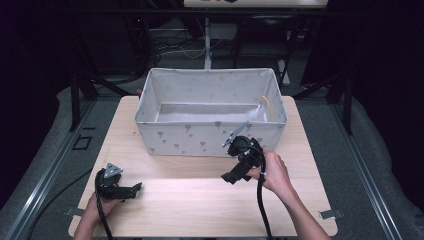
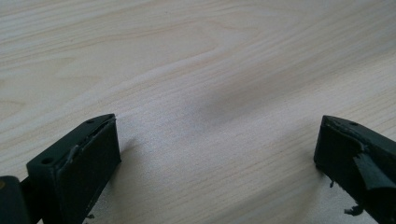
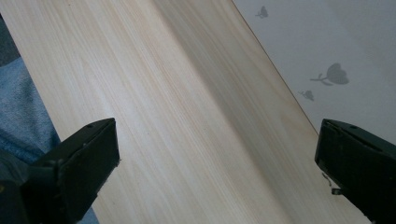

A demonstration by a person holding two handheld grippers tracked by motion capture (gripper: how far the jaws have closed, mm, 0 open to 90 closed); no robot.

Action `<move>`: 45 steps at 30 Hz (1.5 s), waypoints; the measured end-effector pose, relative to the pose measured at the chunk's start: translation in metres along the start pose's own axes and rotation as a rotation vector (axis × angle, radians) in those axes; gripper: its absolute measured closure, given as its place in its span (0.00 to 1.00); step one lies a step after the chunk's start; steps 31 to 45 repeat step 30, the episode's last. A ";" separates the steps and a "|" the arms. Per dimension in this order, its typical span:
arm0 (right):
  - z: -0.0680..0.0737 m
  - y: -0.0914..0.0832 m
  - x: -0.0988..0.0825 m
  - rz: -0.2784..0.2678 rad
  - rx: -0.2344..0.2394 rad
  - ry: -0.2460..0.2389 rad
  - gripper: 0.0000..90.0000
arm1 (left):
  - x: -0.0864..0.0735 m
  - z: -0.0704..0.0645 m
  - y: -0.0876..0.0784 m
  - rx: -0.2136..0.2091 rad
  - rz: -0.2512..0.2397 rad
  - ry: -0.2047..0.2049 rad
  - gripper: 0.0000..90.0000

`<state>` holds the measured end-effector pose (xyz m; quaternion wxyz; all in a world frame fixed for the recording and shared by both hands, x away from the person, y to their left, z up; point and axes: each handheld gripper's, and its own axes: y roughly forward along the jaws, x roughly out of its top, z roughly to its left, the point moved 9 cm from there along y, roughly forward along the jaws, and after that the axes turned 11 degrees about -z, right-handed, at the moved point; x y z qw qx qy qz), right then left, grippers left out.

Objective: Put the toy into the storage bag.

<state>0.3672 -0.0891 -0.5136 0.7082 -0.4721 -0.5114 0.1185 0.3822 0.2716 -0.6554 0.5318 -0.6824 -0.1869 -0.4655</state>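
Observation:
A pale fabric box [image 1: 210, 134] with small grey flower prints stands at the back half of the wooden table [image 1: 200, 200]. Something thin and yellow [image 1: 267, 106] lies against its inner right wall. My left gripper [image 1: 134, 189] rests low near the table's front left corner, pointing right, open with bare wood [image 2: 210, 107] between its jaws. My right gripper [image 1: 231, 177] hangs just in front of the box's right front corner, pointing down and left, open with nothing in it. In the right gripper view the box wall [image 3: 327, 56] crosses the upper right.
Black frame posts [image 1: 75, 100] stand at both sides of the table. Grey fabric [image 3: 23, 107] lies beyond the table edge in the right gripper view. Cables [image 1: 170, 47] trail on the floor behind the box.

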 end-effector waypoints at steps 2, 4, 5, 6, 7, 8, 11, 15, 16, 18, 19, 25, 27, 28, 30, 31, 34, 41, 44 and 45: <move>0.001 0.003 -0.006 0.007 -0.001 0.001 0.00 | 0.000 0.000 0.000 0.000 0.000 0.000 0.00; 0.003 0.011 -0.015 0.006 0.009 0.016 0.00 | 0.000 0.000 0.000 0.000 0.000 0.001 0.00; 0.003 0.013 -0.019 0.008 0.010 0.024 0.00 | 0.000 0.000 0.000 0.000 0.000 0.000 0.00; 0.004 0.016 -0.022 0.014 0.013 0.027 0.00 | 0.000 0.000 0.000 0.000 0.000 0.000 0.00; 0.004 0.019 -0.026 0.020 0.011 0.022 0.00 | 0.000 0.000 0.000 0.000 0.000 0.000 0.00; 0.004 0.019 -0.026 0.020 0.011 0.022 0.00 | 0.000 0.000 0.000 0.000 0.000 0.000 0.00; 0.005 0.026 -0.036 0.032 0.009 0.023 0.00 | 0.000 0.000 0.000 0.000 0.000 0.000 0.00; 0.007 0.035 -0.046 0.031 0.009 0.040 0.00 | 0.000 0.000 0.000 0.000 0.000 0.000 0.00; 0.007 0.038 -0.052 0.041 0.008 0.041 0.00 | 0.000 0.000 0.000 0.000 0.000 0.001 0.00; 0.007 0.041 -0.054 0.044 0.004 0.039 0.00 | 0.000 0.000 0.000 0.000 0.000 0.001 0.00; 0.008 0.044 -0.057 0.042 -0.002 0.041 0.00 | 0.000 0.000 0.000 0.000 0.000 0.000 0.00; 0.010 0.053 -0.068 0.071 0.003 0.040 0.00 | 0.000 0.000 0.000 -0.001 0.001 0.000 0.00; 0.010 0.054 -0.068 0.056 0.008 0.047 0.00 | 0.000 0.000 0.000 -0.001 0.002 0.001 0.00; 0.009 0.054 -0.069 0.055 -0.002 0.032 0.00 | 0.000 0.000 0.000 -0.002 0.002 0.000 0.00; 0.009 0.055 -0.070 0.045 0.004 0.040 0.00 | 0.000 0.000 0.000 0.000 0.001 -0.001 0.00; 0.009 0.055 -0.070 0.045 0.004 0.040 0.00 | 0.000 0.000 0.000 0.000 0.001 -0.001 0.00; 0.009 0.055 -0.070 0.045 0.004 0.040 0.00 | 0.000 0.000 0.000 0.000 0.001 -0.001 0.00; 0.009 0.055 -0.070 0.045 0.004 0.040 0.00 | 0.000 0.000 0.000 0.000 0.001 -0.001 0.00; 0.009 0.055 -0.070 0.045 0.004 0.040 0.00 | 0.000 0.000 0.000 0.000 0.001 -0.001 0.00; 0.009 0.055 -0.070 0.045 0.004 0.040 0.00 | 0.000 0.000 0.000 0.000 0.001 -0.001 0.00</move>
